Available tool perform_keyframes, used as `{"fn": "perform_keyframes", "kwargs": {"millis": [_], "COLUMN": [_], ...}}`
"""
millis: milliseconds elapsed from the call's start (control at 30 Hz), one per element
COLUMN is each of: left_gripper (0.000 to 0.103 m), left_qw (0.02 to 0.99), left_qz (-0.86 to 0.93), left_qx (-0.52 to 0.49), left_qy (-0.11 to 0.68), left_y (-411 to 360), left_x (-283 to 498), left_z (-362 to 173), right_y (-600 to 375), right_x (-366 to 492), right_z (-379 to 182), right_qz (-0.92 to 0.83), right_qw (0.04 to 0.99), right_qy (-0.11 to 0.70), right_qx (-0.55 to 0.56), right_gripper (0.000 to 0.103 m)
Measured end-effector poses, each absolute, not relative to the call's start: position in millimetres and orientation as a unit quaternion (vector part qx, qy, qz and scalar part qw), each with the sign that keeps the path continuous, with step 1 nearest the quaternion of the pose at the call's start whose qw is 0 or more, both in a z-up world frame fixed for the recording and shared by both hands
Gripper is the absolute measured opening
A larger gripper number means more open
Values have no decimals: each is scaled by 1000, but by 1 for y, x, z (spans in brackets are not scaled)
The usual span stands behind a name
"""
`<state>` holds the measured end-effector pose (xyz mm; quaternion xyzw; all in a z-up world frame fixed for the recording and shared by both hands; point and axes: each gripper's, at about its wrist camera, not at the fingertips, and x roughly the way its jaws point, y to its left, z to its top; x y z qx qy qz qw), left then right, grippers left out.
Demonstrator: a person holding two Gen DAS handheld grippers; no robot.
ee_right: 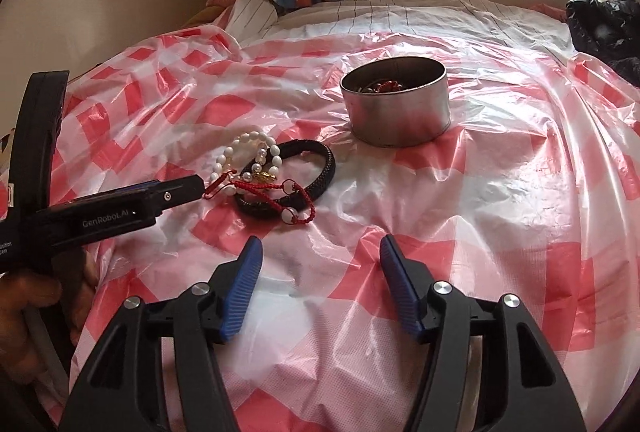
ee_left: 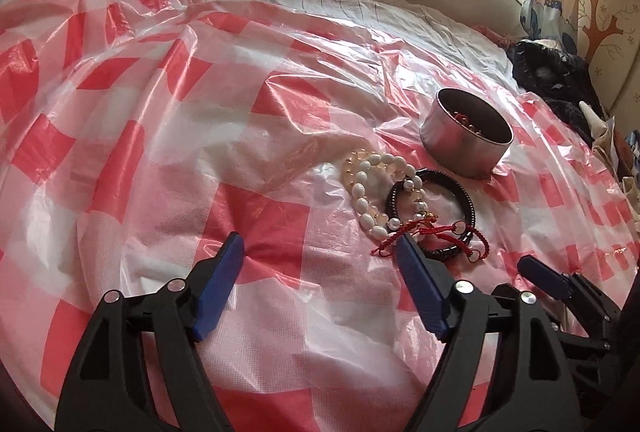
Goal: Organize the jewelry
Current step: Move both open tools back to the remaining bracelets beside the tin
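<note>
On the bed, over a red-and-white checked plastic sheet (ee_right: 500, 192), a small tangle of jewelry lies just in front of a round metal tin (ee_right: 398, 104) that already holds some pieces. A white bead bracelet (ee_right: 248, 148), a black braided bangle (ee_right: 316, 168) and a red cord bracelet (ee_right: 276, 188) overlap one another. Both claws are spread wide and hold nothing: the left claw (ee_left: 320, 252) has one finger touching the red cord, the right claw (ee_right: 320, 252) hovers nearby. These pieces look light; the cord seems limp and likely to snag its neighbours, the beads slippery. The stiff bangle's rim probably offers the surest hold.
</note>
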<state>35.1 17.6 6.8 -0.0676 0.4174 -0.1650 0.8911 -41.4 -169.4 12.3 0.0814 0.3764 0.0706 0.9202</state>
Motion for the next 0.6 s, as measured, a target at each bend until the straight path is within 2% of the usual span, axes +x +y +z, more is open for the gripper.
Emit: {"fn": "perform_keyframes", "kwargs": {"millis": [133, 267, 367, 400, 433, 600], "left_gripper": [76, 78, 80, 80, 80, 81], "left_qw": [888, 887, 887, 887, 887, 887], "left_qz": [-173, -172, -170, -169, -169, -168], "left_qx": [-86, -79, -71, -69, -67, -64], "left_qy": [417, 420, 423, 424, 424, 425], "left_y": [23, 21, 17, 16, 16, 15], "left_x": [36, 38, 39, 39, 40, 39], "left_z": [6, 4, 3, 3, 2, 2], "right_y": [-179, -173, -166, -167, -169, -200], "right_x": [-26, -3, 6, 5, 2, -31], "right_z": [18, 16, 8, 8, 10, 19], "right_qz": [76, 76, 80, 78, 76, 24], "right_qw": [913, 906, 896, 897, 899, 914], "right_qy": [380, 401, 427, 425, 420, 383], "right_qx": [129, 115, 96, 93, 94, 128], "right_gripper": [58, 54, 37, 19, 7, 4]}}
